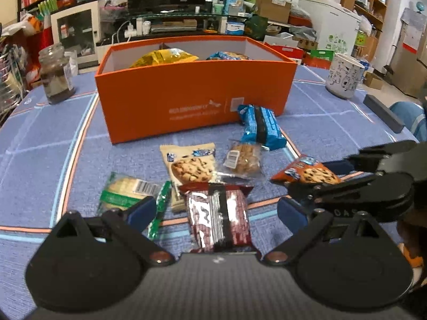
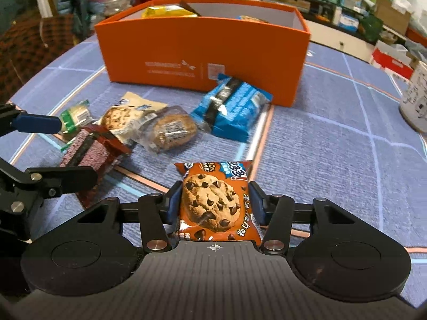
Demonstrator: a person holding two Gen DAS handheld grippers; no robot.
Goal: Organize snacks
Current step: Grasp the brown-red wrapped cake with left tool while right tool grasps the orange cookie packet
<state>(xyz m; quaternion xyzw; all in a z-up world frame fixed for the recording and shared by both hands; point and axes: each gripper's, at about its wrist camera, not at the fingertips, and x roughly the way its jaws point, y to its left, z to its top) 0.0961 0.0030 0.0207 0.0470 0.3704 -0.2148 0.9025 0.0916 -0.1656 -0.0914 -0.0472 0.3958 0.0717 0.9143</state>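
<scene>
The right gripper (image 2: 215,202) is clamped on an orange-brown chocolate-chip cookie packet (image 2: 213,200), printed "30%" beside Chinese characters, in front of the orange box (image 2: 202,45). The box's front carries pale print too small to read. The left gripper (image 1: 216,210) hovers, jaws apart, over a dark red wrapper (image 1: 217,213), also before the box.

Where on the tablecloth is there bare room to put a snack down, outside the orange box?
Bare cloth lies left of the orange box, toward the glass jar, and right of the blue cookie pack, toward the white mug. In front of the box it is crowded: wrapped cookies and the dark red pack lie bunched together.
</scene>
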